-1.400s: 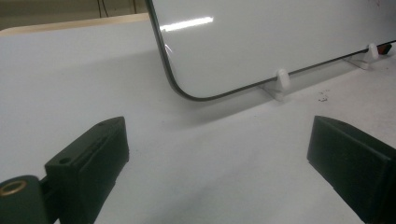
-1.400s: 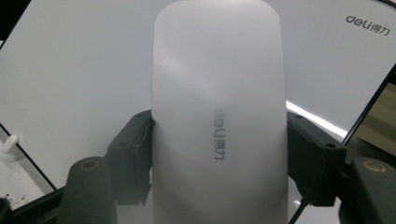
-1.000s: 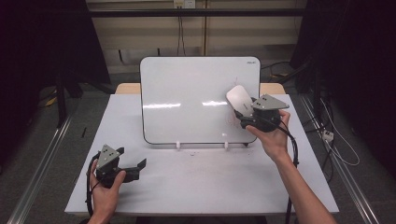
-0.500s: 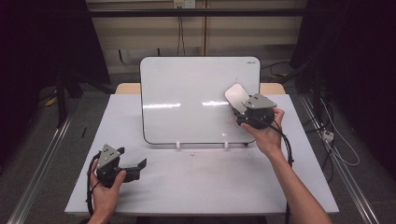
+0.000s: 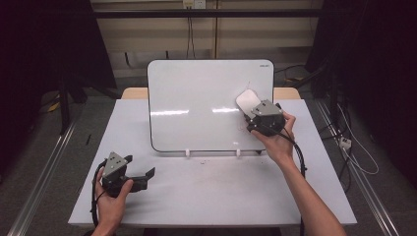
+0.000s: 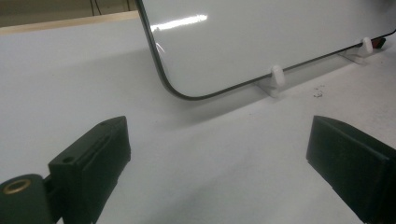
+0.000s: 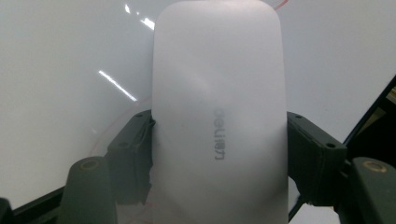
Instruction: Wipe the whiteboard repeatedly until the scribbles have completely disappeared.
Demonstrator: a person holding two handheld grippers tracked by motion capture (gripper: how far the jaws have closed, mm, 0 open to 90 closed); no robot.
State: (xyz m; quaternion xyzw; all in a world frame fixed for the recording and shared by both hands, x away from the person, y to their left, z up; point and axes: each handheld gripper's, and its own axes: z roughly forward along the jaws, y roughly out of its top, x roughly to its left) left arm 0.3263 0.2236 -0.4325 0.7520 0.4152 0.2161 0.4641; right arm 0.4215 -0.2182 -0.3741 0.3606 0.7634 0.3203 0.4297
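The right gripper [image 5: 255,114], jaws pinching a white eraser [image 5: 247,101], has edged leftward across the whiteboard [image 5: 196,98], likely mid-wipe, while the left gripper [image 5: 142,178] rests spread-jawed on the table [image 5: 221,191].

White eraser [image 7: 217,116] with grey lettering; white whiteboard [image 5: 196,98], black-edged.

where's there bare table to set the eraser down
The widest free patch lies on the table in front of the whiteboard, between the left gripper and the right forearm. A narrower strip runs left of the board. The eraser sits clamped in the right gripper.
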